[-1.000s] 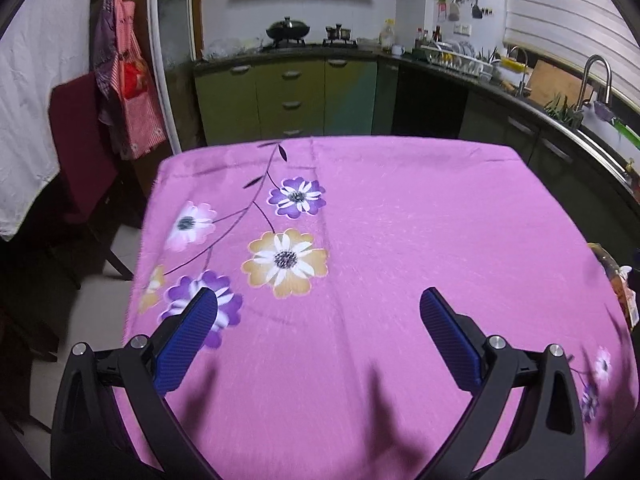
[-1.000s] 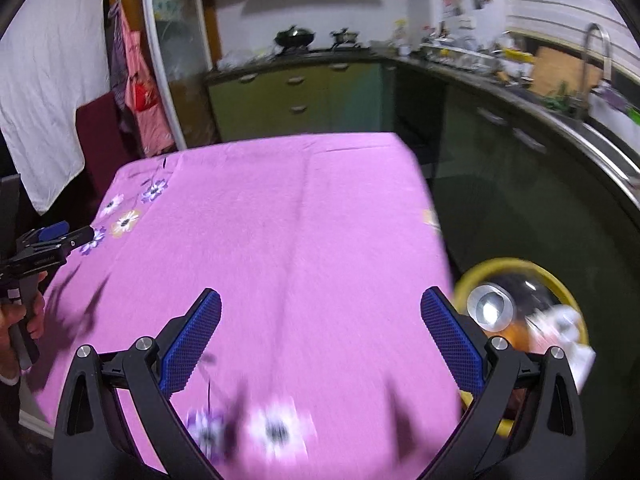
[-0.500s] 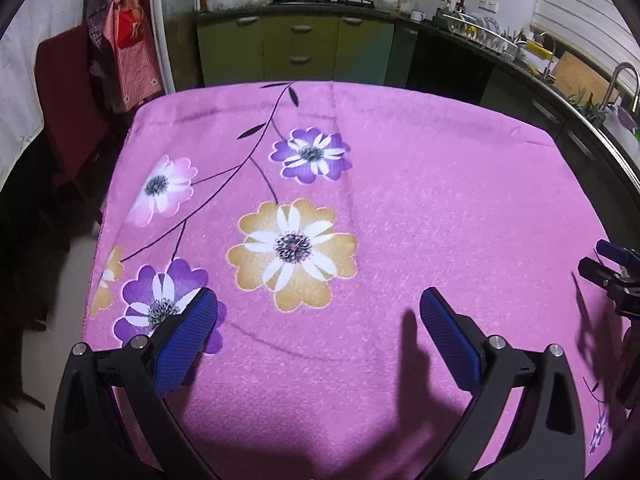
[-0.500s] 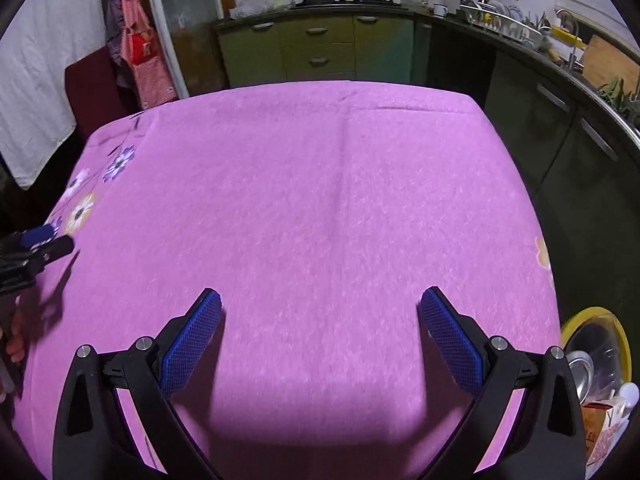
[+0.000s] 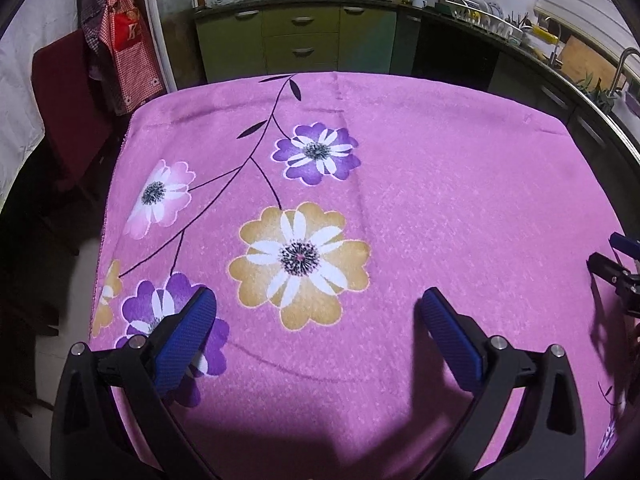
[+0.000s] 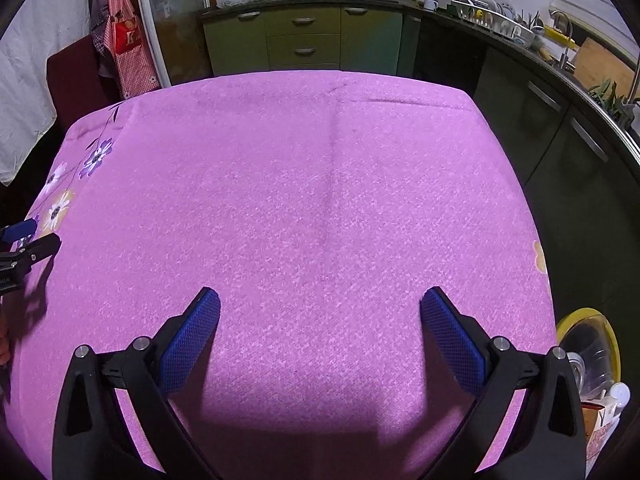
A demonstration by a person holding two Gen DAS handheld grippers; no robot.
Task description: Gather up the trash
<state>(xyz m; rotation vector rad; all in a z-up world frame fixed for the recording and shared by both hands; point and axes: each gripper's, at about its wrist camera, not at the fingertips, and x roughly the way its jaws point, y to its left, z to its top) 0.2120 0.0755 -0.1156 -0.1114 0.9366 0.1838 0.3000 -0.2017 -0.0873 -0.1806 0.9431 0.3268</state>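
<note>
Left gripper point(image 5: 316, 308) and right gripper point(image 6: 320, 308) are held spread and empty over the pink tablecloth point(image 6: 320, 200). Trash point(image 6: 600, 420), seemingly a carton and bottle, is seen in the yellow-rimmed bin point(image 6: 576, 316) at 4 o'clock, beside the table edge. Green cabinets point(image 6: 304, 40) are noted at 12 o'clock.

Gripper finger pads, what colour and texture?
Blue, fine mesh-like texture, on the left gripper's pads; clearest in the left wrist view.

A single white letter "K" reads on the red pocket of the checked apron point(image 5: 127, 36) hanging at the left, seen in both wrist views point(image 6: 127, 38), while any print on the carton in the yellow bin point(image 6: 600, 420) beside the table is too blurred to read
</note>
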